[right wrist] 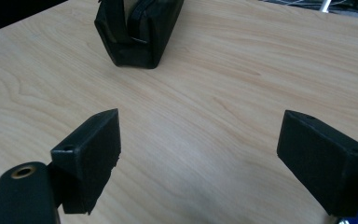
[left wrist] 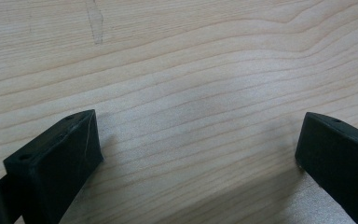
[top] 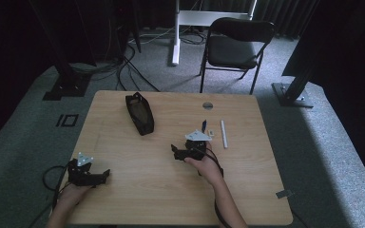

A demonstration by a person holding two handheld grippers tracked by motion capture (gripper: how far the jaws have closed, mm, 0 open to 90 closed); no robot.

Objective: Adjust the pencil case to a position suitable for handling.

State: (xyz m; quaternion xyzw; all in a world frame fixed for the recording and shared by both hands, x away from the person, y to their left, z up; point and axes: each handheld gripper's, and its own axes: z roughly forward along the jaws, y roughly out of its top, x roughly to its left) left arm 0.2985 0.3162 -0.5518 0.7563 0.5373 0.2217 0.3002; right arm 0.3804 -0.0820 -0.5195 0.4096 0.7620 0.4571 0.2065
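On the tabletop (top: 138, 190) my left gripper (top: 105, 174) sits near the near-left corner, my right gripper (top: 175, 151) around the middle. A pouch (top: 140, 113) lies behind, toward the far left; a stick (top: 224, 133) lies right of my right gripper.

Left gripper (top: 105, 175) low, jaws spread wide, right gripper (top: 175, 151) likewise, both empty

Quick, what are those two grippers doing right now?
Left gripper: open, holding nothing, over bare table.
Right gripper: open, holding nothing, facing the black pouch.
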